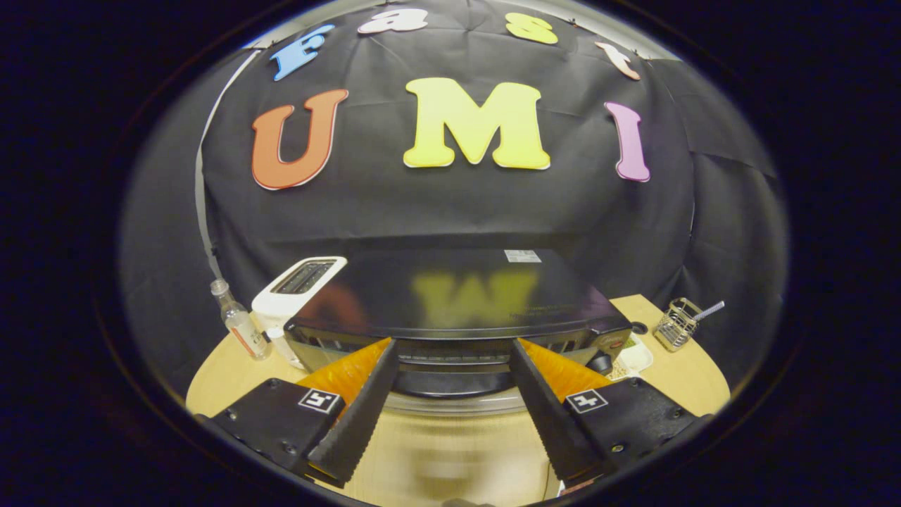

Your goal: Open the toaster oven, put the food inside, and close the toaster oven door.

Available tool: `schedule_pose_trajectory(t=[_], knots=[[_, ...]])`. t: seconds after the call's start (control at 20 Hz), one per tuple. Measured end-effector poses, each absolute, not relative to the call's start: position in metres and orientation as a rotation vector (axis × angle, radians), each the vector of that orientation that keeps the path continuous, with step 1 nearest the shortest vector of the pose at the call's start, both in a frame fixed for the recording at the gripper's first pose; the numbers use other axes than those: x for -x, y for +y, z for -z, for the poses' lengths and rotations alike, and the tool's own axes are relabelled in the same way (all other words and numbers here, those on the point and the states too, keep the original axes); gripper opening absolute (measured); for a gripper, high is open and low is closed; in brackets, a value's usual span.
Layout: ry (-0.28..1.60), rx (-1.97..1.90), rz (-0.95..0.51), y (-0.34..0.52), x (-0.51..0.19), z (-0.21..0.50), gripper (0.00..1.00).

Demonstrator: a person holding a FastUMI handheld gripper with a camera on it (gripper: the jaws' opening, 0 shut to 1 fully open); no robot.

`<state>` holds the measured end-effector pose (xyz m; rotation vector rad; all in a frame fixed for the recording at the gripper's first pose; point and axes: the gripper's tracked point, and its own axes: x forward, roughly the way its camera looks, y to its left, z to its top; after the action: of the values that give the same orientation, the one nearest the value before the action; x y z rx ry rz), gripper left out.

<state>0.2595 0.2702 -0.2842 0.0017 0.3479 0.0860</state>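
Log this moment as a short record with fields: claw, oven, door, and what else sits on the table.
claw: claw open, its fingers spread to either side of the door handle, not pressing on it
oven: black toaster oven just ahead of the fingers, on the wooden table
door: cannot tell whether it is shut or partly open
beside oven: white toaster and a small clear bottle on one side, a wire basket on the other
food: not located

Staged recording booth, kitchen-themed, not a real kitchen: black cloth wall (450, 211) behind a round wooden desk (211, 384). Beyond the fingers, a toaster oven (457, 296), a white slot toaster (299, 285), small clear bottle (239, 324) and wire holder (677, 325).
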Motion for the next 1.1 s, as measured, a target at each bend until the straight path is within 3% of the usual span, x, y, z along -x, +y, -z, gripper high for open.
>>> schedule_pose_trajectory(t=[1.1], knots=[[0.597,0.055,-0.088,0.256,-0.131,0.419,1.00]])
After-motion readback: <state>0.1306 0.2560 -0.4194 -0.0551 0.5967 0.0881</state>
